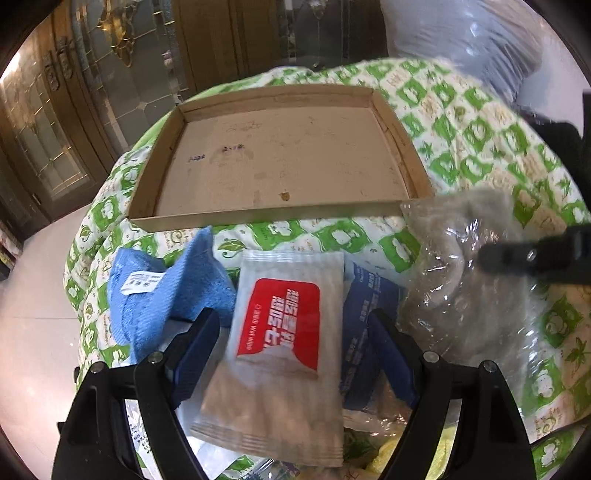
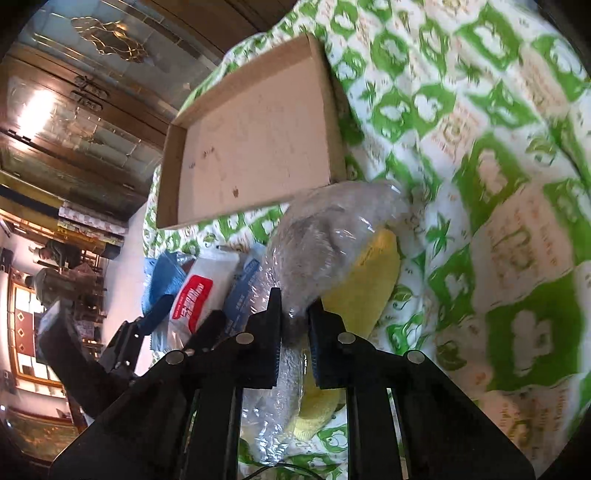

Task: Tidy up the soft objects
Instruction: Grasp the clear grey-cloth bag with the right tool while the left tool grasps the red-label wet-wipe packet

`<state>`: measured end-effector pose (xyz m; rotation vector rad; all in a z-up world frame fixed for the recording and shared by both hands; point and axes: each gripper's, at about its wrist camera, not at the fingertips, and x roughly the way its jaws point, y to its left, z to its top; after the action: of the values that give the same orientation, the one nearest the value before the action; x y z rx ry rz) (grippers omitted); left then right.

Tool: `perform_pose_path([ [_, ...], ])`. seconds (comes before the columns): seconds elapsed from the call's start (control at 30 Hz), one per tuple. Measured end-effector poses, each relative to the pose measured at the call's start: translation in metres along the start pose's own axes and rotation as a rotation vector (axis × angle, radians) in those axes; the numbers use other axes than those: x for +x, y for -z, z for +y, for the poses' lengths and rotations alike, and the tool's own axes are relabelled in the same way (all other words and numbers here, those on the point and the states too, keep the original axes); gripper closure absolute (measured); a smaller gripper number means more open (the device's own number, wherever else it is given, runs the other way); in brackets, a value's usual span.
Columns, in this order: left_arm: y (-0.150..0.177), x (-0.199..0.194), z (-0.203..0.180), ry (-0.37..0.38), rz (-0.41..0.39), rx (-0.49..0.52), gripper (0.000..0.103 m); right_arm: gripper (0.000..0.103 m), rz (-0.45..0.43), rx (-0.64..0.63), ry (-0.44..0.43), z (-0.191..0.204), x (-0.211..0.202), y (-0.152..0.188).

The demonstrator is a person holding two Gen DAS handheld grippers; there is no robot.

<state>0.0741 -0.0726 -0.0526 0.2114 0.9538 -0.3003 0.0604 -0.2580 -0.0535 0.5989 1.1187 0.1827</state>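
A white wet-wipe packet [image 1: 284,325] with a red label lies between the fingers of my left gripper [image 1: 293,315], which stands open around it without pressing. To its left lies a blue cloth [image 1: 155,295], to its right a dark blue packet [image 1: 369,295]. My right gripper [image 2: 295,308] is shut on a clear plastic bag holding grey cloth [image 2: 325,236]; the same bag [image 1: 461,266] shows in the left wrist view. A yellow cloth [image 2: 365,284] lies under the bag. The shallow cardboard tray [image 1: 284,218] behind the pile holds nothing.
Everything rests on a green-and-white patterned quilt [image 1: 461,122] that mounds up and drops off at the left toward a pale tiled floor [image 1: 33,295]. Dark wooden doors with glass panels [image 1: 55,129] stand beyond. A plastic-wrapped bundle [image 1: 480,33] sits at the far right.
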Motion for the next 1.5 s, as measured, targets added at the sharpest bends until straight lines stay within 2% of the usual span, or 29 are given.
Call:
perform_pose_path([
  [0.13,0.002,0.015,0.0,-0.028,0.073,0.02,0.021,0.091,0.007,-0.003,-0.006,-0.004,0.0,0.0],
  [0.37,0.008,0.018,0.024,0.068,0.094,-0.093,0.021,0.091,0.049,0.001,-0.014,-0.003,0.013,0.005],
  [0.47,0.007,0.018,0.028,0.099,0.089,-0.116,0.046,0.091,0.045,-0.008,-0.013,0.001,0.015,0.005],
  [0.57,0.007,0.018,0.031,0.149,0.102,-0.136,0.052,0.091,0.03,-0.017,-0.013,0.003,0.009,0.005],
  [0.67,0.009,0.014,0.031,0.147,0.086,-0.139,0.056,0.091,0.012,-0.025,-0.014,0.005,0.001,0.006],
  [0.83,0.013,-0.006,0.037,0.152,0.032,-0.158,0.057,0.091,-0.019,-0.04,-0.021,0.008,-0.014,0.005],
  [1.1,-0.008,-0.047,0.044,0.182,-0.057,-0.151,0.057,0.091,-0.071,-0.08,-0.023,0.017,-0.044,-0.004],
  [1.3,-0.034,-0.049,0.053,0.164,-0.088,-0.153,0.057,0.091,-0.107,-0.111,-0.005,0.022,-0.058,-0.027],
  [1.5,-0.065,-0.028,0.066,0.129,-0.1,-0.165,0.057,0.091,-0.148,-0.177,0.037,0.043,-0.053,-0.065],
])
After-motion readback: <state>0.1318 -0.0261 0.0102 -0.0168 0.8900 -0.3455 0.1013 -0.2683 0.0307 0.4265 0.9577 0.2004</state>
